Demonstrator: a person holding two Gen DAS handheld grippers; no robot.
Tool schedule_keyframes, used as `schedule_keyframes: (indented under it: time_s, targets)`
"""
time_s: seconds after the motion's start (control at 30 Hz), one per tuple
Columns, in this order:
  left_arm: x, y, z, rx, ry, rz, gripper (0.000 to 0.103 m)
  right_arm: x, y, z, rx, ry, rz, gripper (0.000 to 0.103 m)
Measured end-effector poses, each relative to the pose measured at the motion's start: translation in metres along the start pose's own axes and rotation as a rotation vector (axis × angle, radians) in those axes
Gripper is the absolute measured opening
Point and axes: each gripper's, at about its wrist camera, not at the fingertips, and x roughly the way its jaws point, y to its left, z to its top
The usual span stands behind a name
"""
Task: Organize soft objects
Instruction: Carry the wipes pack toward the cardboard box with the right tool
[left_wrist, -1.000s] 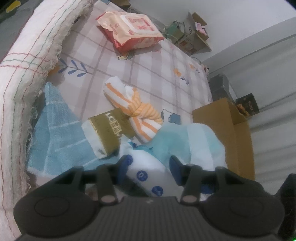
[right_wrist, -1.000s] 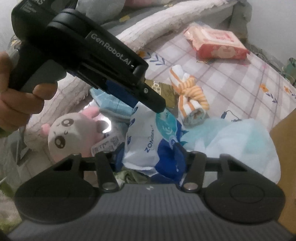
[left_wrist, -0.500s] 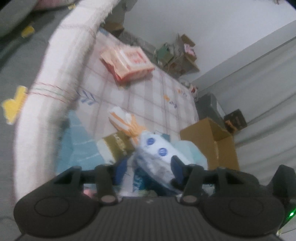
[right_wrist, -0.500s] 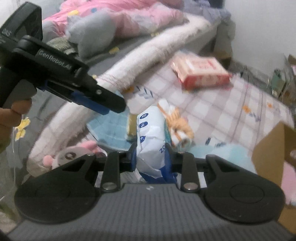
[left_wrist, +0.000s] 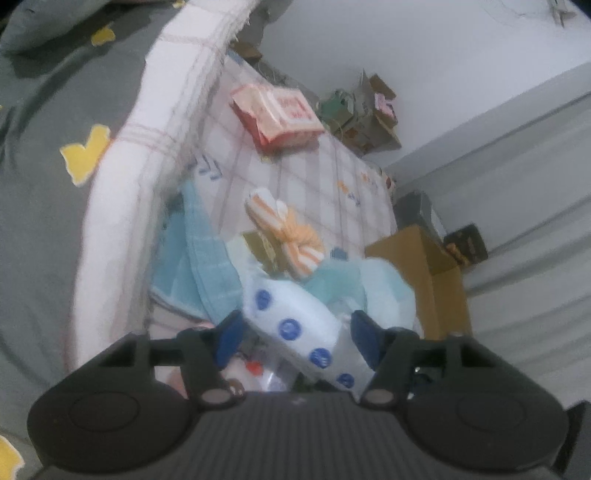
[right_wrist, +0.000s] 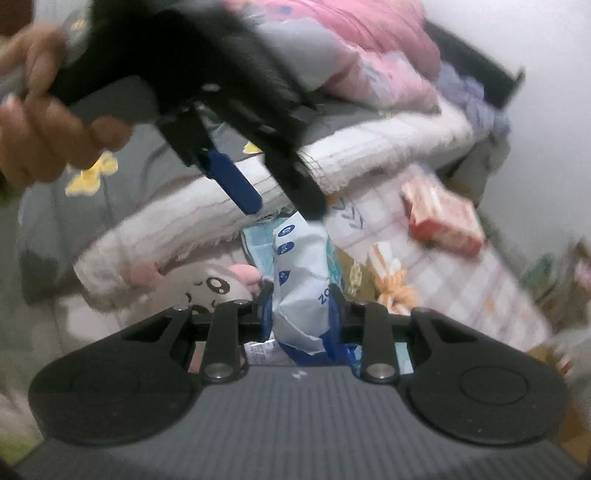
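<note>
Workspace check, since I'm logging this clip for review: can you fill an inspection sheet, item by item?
Surface: checked bed sheet, with a rolled white blanket along its edge.
Job's things: white-and-blue tissue pack, orange striped towel, blue cloth, pink wipes pack, plush toy.
Clutter: olive packet, partly hidden.
Grippers: right gripper fingers clamp the tissue pack; left gripper jaws opening, the pack between them but not pressed.
Cables: nothing seen.
Surroundings: cardboard box, grey curtain, pink bedding.
</note>
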Motion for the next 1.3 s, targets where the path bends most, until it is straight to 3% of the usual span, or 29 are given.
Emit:
schedule_keyframes:
  time_s: [0.03, 0.17, 0.33, 0.43, 0.63, 0.73, 0.87, 0.97, 1.1, 1.2, 1.3]
  targets:
    - [0.004, -0.002, -0.001, 0.004, 0.007, 0.01, 0.068, 0.001, 0.005, 0.0, -0.01, -0.004, -0.003, 0.028]
    - [0.008, -0.004, -0.007, 0.037, -0.004, 0.048, 0.069, 0.002, 0.022, -0.002, -0.06, -0.003, -0.018, 0.03]
    - [0.015, 0.003, -0.012, 0.045, 0.021, 0.091, 0.064, 0.002, 0.035, -0.005, -0.072, -0.004, 0.01, 0.034]
    - [0.021, 0.005, -0.015, 0.065, 0.03, 0.133, 0.056, 0.003, 0.037, -0.006, -0.058, -0.002, 0.047, 0.036]
    - [0.025, 0.01, -0.018, 0.11, 0.036, 0.145, 0.055, -0.006, 0.018, -0.012, 0.028, -0.007, 0.161, 0.046]
    - [0.025, 0.01, -0.018, 0.127, 0.036, 0.143, 0.055, -0.014, -0.019, -0.019, 0.184, -0.027, 0.276, 0.048]
    - [0.024, 0.009, -0.019, 0.155, 0.041, 0.134, 0.055, -0.008, -0.084, -0.037, 0.521, -0.029, 0.401, 0.049]
    - [0.024, 0.009, -0.019, 0.167, 0.054, 0.124, 0.056, 0.015, -0.124, -0.055, 0.792, -0.003, 0.479, 0.049]
    - [0.027, 0.011, -0.018, 0.17, 0.077, 0.116, 0.06, 0.063, -0.146, -0.078, 1.056, 0.079, 0.565, 0.049]
    - [0.029, 0.01, -0.018, 0.185, 0.079, 0.117, 0.062, 0.099, -0.148, -0.087, 1.155, 0.145, 0.613, 0.049]
    - [0.031, 0.008, -0.018, 0.206, 0.076, 0.12, 0.062, 0.122, -0.142, -0.085, 1.158, 0.194, 0.627, 0.049]
